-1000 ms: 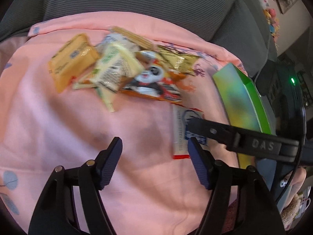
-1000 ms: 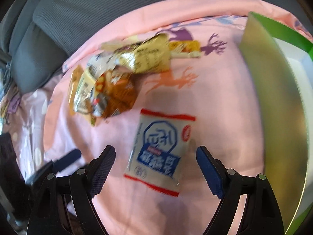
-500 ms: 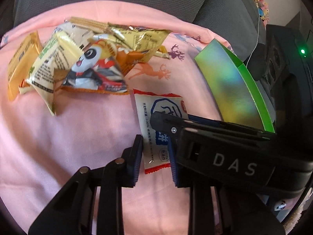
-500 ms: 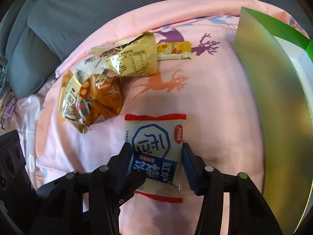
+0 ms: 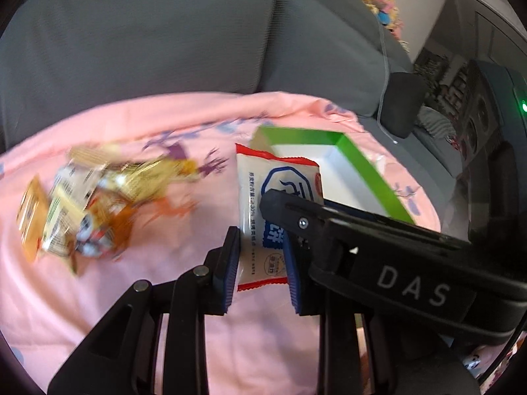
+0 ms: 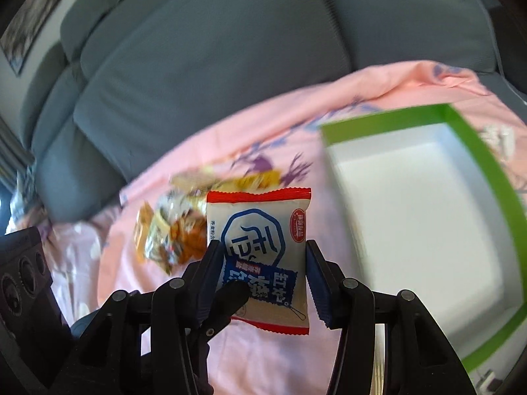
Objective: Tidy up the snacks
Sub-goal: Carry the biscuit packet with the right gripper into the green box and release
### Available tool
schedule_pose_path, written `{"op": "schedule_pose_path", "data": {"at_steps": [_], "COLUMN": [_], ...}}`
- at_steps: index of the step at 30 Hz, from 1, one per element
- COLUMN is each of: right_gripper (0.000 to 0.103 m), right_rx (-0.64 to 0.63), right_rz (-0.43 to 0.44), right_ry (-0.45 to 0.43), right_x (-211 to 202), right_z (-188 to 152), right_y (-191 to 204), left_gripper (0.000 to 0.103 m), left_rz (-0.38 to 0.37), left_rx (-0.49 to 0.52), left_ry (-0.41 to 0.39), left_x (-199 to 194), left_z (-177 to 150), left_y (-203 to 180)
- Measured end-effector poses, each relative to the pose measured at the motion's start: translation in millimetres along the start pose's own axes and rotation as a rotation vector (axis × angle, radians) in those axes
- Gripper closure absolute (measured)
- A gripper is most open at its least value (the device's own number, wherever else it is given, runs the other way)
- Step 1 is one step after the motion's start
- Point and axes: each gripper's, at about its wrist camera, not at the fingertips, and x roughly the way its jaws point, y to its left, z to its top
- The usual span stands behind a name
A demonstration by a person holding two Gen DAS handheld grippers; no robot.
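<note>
Both grippers are shut on one white snack packet point(image 6: 263, 250) with a blue emblem and red edges, held up off the pink cloth. My left gripper point(image 5: 262, 265) pinches its lower part; the packet point(image 5: 276, 197) stands between the pads. My right gripper point(image 6: 263, 281) grips its sides. A green box point(image 6: 428, 217) with an empty white inside lies to the right; it also shows in the left wrist view point(image 5: 332, 161). A pile of snack packets point(image 5: 85, 197) lies to the left, blurred.
A pink cloth point(image 5: 164, 312) with deer prints covers the seat of a grey sofa point(image 6: 214, 65). The right gripper's black body point(image 5: 395, 263) crosses the left wrist view. A dark device with a green light point(image 5: 494, 115) stands at the right.
Both grippers closed on the white packet, then lifted it off the cloth. The views tilted up and the green box's inside came into sight.
</note>
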Motion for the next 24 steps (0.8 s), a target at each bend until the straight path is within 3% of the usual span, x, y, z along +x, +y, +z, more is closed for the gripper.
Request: {"op": "schedule_pose_path", "data": {"at_steps": [5, 12, 19, 24], "right_gripper": [0.05, 0.05, 0.05, 0.049], "right_rx": [0.081, 0.218, 0.294, 0.307], "right_rz": [-0.041, -0.079, -0.117, -0.141], "right_ry": [-0.062, -0.061, -0.006, 0.025], "right_x": [-19.6, -23.6, -12.3, -6.9], "right_z": [5.6, 6.1, 4.8, 4.1], "right_y": [-35.6, -90.5, -124.0, -125.7], "left_gripper": [0.077, 0.077, 0.077, 0.073], "left_rz": [-0.027, -0.064, -0.088, -0.099], "left_rx": [0.082, 0.148, 0.138, 0.093], "left_ry": [0.014, 0.084, 0.158, 0.177], "left_x": [23.2, 60.8, 81.4, 85.0], "left_z": [15.7, 19.3, 11.0, 8.2], "left_y": [-42.0, -79.9, -93.4, -89.2]}}
